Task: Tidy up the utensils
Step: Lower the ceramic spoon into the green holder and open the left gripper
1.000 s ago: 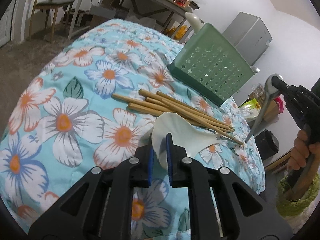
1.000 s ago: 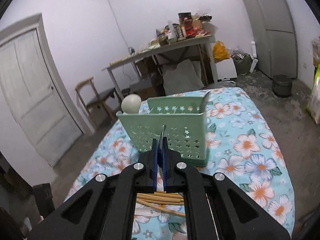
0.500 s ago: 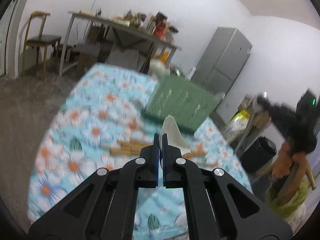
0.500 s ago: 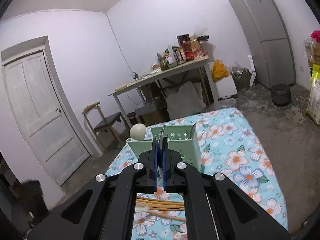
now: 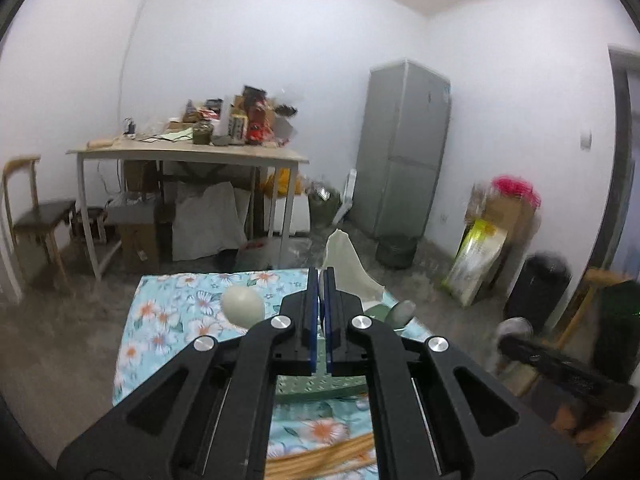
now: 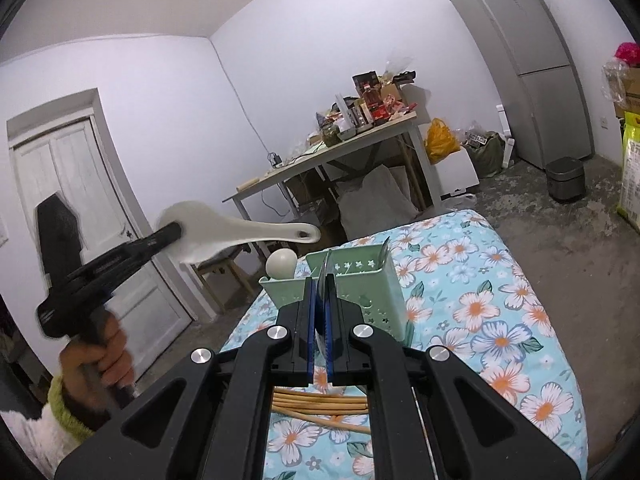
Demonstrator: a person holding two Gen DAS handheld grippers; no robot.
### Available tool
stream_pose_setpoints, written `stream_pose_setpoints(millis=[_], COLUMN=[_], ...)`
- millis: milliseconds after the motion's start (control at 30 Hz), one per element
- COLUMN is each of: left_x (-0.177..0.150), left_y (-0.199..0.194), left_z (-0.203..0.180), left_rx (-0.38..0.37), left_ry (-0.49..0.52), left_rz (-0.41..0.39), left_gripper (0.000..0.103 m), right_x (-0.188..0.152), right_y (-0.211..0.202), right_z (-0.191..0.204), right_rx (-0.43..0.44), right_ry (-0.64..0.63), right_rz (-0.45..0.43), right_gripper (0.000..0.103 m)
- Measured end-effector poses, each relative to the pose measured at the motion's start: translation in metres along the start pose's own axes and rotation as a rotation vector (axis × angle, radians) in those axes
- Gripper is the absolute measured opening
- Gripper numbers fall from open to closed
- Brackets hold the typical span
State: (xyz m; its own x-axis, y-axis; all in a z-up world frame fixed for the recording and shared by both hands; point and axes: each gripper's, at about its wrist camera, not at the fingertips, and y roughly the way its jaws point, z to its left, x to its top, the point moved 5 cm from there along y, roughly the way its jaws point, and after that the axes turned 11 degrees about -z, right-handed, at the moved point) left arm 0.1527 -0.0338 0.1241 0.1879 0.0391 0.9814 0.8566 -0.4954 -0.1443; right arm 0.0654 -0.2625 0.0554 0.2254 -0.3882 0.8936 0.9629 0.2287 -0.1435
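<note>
You clenched the left gripper [image 5: 319, 280] on the white rice paddle [image 6: 224, 230] and the right gripper [image 6: 319, 292] on a metal spoon [image 6: 322, 280], both aimed toward the green utensil caddy [image 6: 360, 280].

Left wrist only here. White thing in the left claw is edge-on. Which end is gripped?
Observer: The right wrist view shows the left claw clamping the white spoon by its bowl. The handle points free toward the green caddy.
Operator: Right claw is a blur for me. Holding anything?
Observer: Yes, the right claw is shut on a metal utensil, edge-on between its pads.
Operator: My claw hides the caddy top. Divided?
Observer: Yes, a divider splits it. The pale round piece stands at its left end in that view.
</note>
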Motion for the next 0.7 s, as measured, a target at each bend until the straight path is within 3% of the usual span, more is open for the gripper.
stream_pose_setpoints(millis=[233,333,433,500,700], left_x=[-0.015,-0.019,-0.020,-0.020,-0.019], left_y=[0.074,0.098,0.110,0.112,0.102], left_z=[-0.025,-0.028,-0.031,-0.029,-0.012], left_rx=[0.031,0.023,-0.022,-0.051,-0.080], left_ry=[0.170,0.168,0.106,0.043,-0.090], left_rz=[0.197,0.255,0.278,0.282,0.222], left_gripper=[0.001,0.002,0.005,0.024,0.043], right_x=[-0.004,-0.006,-0.009,-0.011,-0.012], right_y=[0.007,0.011,0.013,0.014,0.019], right_z=[-0.020,-0.028,-0.035,-0.040,-0.043], right_rx=[-0.006,-0.010,-0.017,-0.026,-0.032], right_ry=[0.017,0.034,0.049,0.054,0.062], right_rz=[0.003,0.009,0.016,0.021,0.031], right_gripper=[0.004,0.004,0.004,0.004,0.004])
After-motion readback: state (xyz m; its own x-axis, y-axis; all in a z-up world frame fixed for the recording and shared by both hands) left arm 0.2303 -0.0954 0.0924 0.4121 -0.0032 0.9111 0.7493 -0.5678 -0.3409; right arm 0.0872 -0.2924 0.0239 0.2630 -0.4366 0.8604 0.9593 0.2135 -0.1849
